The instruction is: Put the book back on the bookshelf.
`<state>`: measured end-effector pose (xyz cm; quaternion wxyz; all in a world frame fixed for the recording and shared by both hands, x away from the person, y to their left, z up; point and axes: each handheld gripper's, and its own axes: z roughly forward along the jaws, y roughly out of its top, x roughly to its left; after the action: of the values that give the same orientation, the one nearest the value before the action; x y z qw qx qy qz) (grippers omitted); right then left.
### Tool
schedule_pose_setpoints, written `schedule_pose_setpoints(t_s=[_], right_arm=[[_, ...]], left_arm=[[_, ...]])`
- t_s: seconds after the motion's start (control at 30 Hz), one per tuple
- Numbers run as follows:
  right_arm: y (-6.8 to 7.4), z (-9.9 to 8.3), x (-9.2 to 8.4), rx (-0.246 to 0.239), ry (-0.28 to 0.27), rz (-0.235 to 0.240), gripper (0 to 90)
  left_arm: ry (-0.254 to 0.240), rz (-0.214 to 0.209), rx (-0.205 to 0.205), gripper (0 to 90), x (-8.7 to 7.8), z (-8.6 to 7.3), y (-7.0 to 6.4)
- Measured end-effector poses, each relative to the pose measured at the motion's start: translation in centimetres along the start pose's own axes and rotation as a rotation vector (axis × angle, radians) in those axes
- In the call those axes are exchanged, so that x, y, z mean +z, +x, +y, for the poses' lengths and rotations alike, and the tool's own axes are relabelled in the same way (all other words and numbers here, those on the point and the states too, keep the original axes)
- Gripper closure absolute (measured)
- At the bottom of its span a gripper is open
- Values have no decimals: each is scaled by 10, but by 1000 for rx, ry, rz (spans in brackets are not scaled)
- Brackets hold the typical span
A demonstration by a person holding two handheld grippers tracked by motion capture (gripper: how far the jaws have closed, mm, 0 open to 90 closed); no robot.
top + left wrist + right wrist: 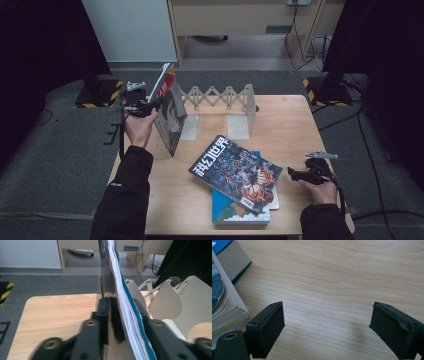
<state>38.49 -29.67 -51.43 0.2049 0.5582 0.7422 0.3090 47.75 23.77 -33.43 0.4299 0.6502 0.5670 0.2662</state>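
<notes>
While the left hand-held gripper pinched the upright magazine near its edge, the thin, floppy pages looked likely to bend unless gripped near the spine.

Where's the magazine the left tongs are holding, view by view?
High view: magazine upper left, standing on edge, clamped by the left tongs beside the white expanding rack.
Left gripper view: centre, edge-on, pages running up from between the jaws.
Right gripper view: not in it.
Shared landmark: the wooden table.
</notes>
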Motion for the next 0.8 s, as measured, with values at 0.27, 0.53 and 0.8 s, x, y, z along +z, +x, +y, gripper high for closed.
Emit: schedule_pose_setpoints(t_s=[0.27,0.53,0.8], right_arm=[[0,0,0,-3,0,3,119],[0,0,0,-7,1,4,120],[1,0,0,-5,-1,5,120]], left_arm=[[-120,93,-8,862,1,-13,-7],[-168,122,-1,861,5,-16,-12],[-174,65,-8,813,0,-17,-8]])
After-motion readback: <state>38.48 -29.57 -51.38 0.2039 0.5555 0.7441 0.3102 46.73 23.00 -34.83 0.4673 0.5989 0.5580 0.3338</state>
